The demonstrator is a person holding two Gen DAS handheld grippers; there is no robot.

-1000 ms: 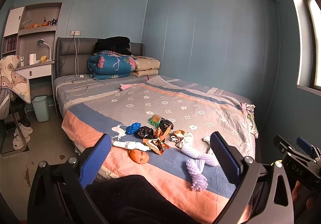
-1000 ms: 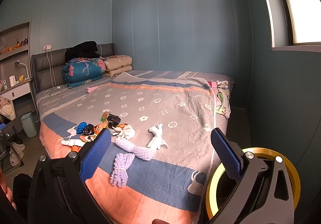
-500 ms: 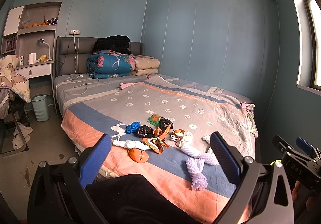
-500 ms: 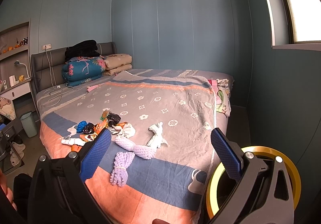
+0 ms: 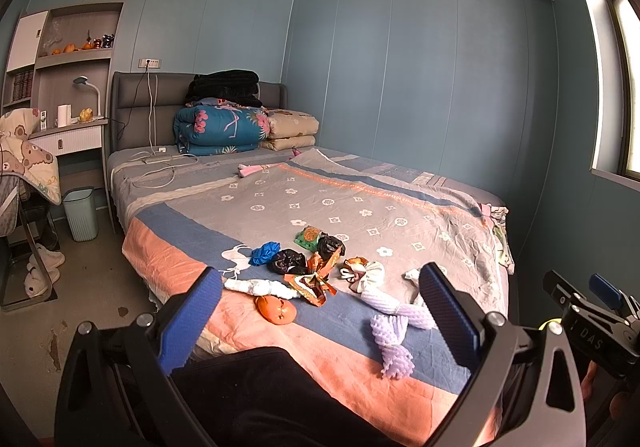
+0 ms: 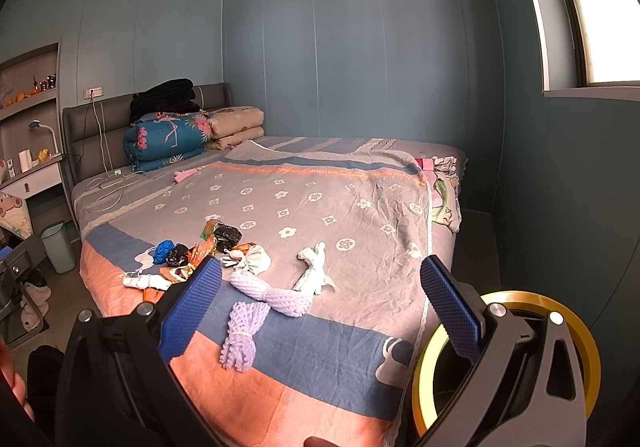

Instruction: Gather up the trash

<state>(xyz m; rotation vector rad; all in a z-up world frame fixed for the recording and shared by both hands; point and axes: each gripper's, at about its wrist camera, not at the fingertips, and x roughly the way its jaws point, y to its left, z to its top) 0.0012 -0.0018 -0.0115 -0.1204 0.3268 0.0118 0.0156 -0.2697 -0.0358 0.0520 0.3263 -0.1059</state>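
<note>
Trash lies scattered on the bed's (image 5: 304, 203) near end: a blue crumpled wrapper (image 5: 264, 253), black crumpled bags (image 5: 287, 262), an orange wrapper (image 5: 316, 279), an orange peel (image 5: 276, 309), a green packet (image 5: 308, 235), white foam netting (image 5: 260, 287) and purple foam netting (image 5: 390, 343). The same pile shows in the right wrist view (image 6: 192, 255), with purple netting (image 6: 244, 331) and a white rag (image 6: 314, 267). My left gripper (image 5: 320, 323) is open and empty, held back from the bed. My right gripper (image 6: 320, 311) is open and empty, above the bed's corner.
A yellow-rimmed bin (image 6: 508, 359) stands at the bed's near right corner. A pale green waste basket (image 5: 81, 213) stands on the floor by the desk (image 5: 68, 137). Folded quilts (image 5: 224, 129) and charger cables (image 5: 160, 167) lie at the headboard. A chair (image 5: 24, 183) is at the left.
Both views have shifted only slightly; the grippers stay open and nothing on the bed has moved.
</note>
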